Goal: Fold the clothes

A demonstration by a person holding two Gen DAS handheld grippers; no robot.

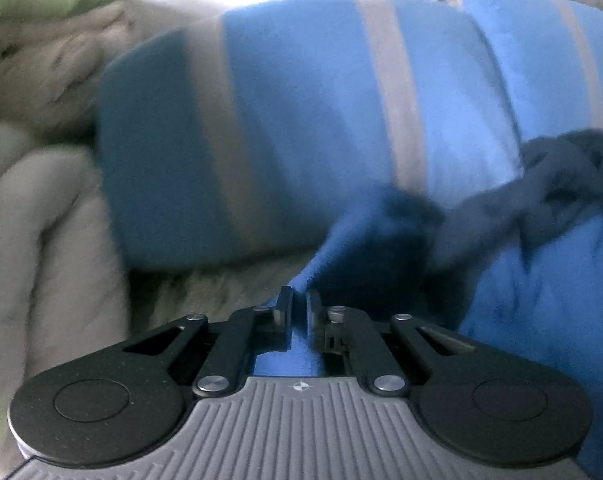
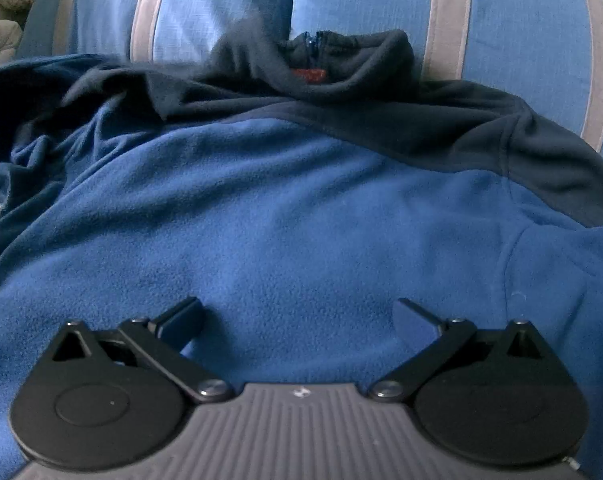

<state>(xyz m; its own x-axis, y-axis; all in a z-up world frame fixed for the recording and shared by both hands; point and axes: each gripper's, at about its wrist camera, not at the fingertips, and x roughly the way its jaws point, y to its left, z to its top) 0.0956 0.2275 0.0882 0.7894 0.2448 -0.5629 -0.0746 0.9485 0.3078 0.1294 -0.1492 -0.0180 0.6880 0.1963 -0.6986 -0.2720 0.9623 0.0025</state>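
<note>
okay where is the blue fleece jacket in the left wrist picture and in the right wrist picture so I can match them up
Left wrist view: the blue fleece jacket fills the lower right, and a pinch of it runs into the shut left gripper.
Right wrist view: the jacket fills the centre, its dark collar at the top, with the open right gripper over its blue body.
Shared landmark: the blue pillows with grey stripes behind the jacket.

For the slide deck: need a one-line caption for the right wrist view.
Open right gripper poised over a blue fleece jacket, dark collar lying against striped blue pillows.
</note>
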